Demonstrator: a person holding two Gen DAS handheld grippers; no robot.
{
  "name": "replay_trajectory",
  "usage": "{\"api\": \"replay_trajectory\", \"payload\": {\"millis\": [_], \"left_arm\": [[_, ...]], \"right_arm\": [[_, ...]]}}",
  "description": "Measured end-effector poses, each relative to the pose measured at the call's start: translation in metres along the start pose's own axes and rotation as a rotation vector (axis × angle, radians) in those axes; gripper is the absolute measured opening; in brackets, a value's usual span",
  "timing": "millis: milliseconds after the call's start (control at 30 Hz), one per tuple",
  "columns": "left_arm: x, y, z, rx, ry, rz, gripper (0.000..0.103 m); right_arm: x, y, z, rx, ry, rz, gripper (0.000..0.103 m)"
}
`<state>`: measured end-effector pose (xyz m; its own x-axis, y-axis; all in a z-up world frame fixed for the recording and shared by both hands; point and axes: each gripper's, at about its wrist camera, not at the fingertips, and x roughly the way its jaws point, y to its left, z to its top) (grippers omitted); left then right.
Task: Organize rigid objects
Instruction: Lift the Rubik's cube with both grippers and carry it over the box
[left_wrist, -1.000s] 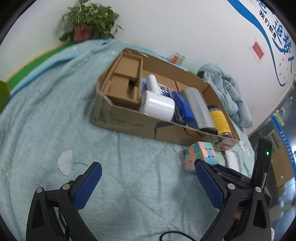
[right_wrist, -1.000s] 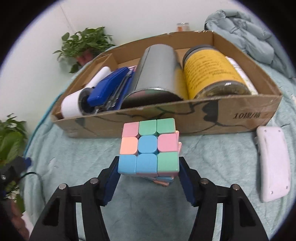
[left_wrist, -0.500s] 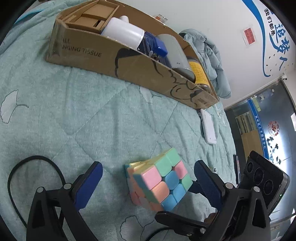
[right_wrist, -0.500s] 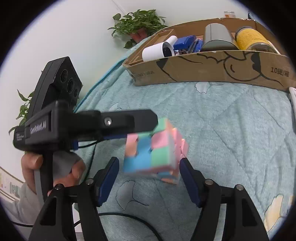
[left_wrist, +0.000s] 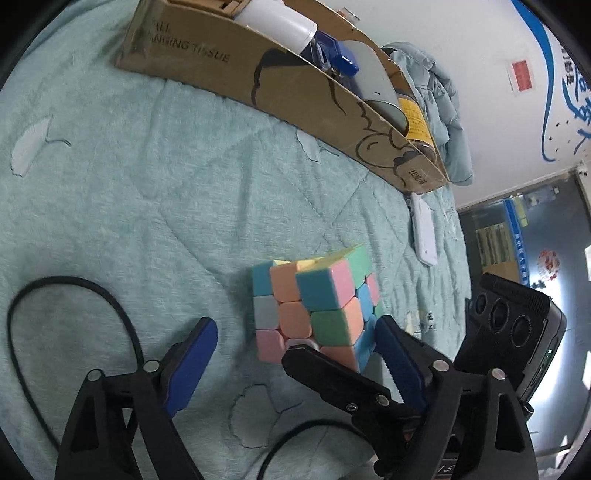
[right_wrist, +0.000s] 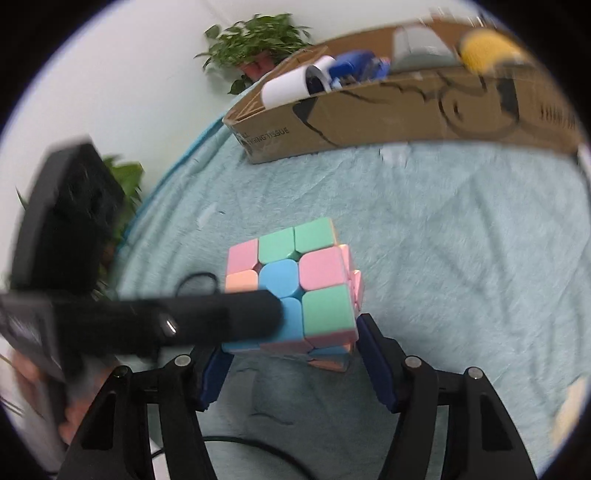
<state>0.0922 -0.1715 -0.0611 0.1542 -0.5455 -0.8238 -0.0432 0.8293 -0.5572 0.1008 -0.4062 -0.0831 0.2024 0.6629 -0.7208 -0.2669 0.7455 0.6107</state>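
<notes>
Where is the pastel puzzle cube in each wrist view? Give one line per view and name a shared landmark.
Left wrist: the pastel puzzle cube sits just below centre, between the left gripper's spread fingers.
Right wrist: it sits centre frame, in the right gripper, partly behind a black finger.
Shared landmark: the cardboard box behind it in both.

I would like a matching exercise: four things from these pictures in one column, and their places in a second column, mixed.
Things:
1. puzzle cube
2. white roll
3. white remote
4. potted plant

Places:
a. on the quilt, beside the box's end
b. behind the box, by the wall
c. between the right gripper pads
d. lying inside the cardboard box

Pairs: 1-c, 2-d, 3-a, 4-b
</notes>
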Motion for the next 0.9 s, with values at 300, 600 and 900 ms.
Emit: {"api": "replay_trajectory", "payload": {"millis": [300, 600, 900], "left_arm": [[0.002, -0.027, 0.004, 0.072, -0.02, 0.013, 0.066], [-0.029, -0.059, 0.036, 0.161, -0.114, -0.031, 0.065], [-0.072, -0.082, 0.09, 0.232, -0.209, -0.054, 0.065]], "right_arm": [[-0.013, 0.001, -0.008, 0.005, -0.024, 0.007, 0.059], [-0.045, 0.018, 0.018, -0.087, -0.148, -0.061, 0.059], [-0.057, 0.043, 0.07, -0.188, -0.255, -0.112, 0.058]]}}
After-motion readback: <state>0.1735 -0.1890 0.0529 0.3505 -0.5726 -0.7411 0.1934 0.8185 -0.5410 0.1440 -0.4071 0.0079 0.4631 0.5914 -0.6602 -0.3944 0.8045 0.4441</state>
